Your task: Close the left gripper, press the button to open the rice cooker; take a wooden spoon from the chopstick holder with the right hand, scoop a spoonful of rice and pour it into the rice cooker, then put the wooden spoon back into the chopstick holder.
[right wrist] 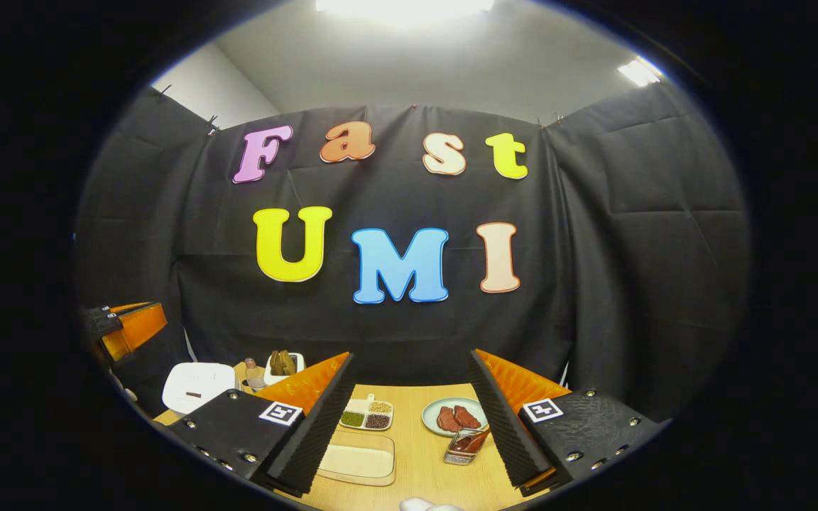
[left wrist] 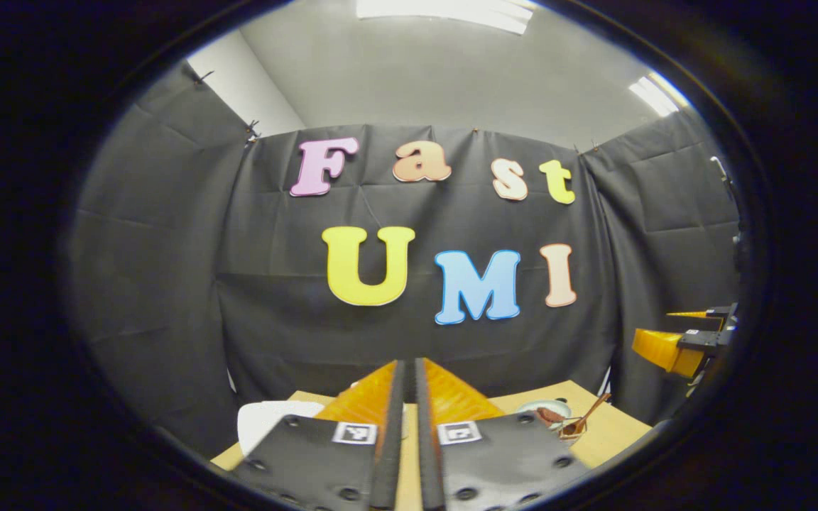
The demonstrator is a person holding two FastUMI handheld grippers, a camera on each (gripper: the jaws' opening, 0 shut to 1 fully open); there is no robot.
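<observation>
In the left gripper view my left gripper [left wrist: 410, 365] is shut with nothing in it, held high above the table. The white rice cooker [left wrist: 270, 419] sits low on the left, its lid down. The wooden spoon [left wrist: 589, 415] stands in the chopstick holder [left wrist: 571, 429] at the lower right. In the right gripper view my right gripper [right wrist: 411, 355] is open and holds nothing. The chopstick holder [right wrist: 464, 448], with the spoon [right wrist: 476, 440] in it, sits just left of its right finger. A shallow tray of rice [right wrist: 356, 460] lies below. The rice cooker [right wrist: 196, 387] is at far left.
On the wooden table [right wrist: 420, 472] lie a divided dish of grains [right wrist: 367, 415] and a plate of red pieces [right wrist: 455, 417]. A small bottle [right wrist: 254, 375] and a white holder [right wrist: 285, 365] stand behind the cooker. Each gripper is seen at the edge of the other's view.
</observation>
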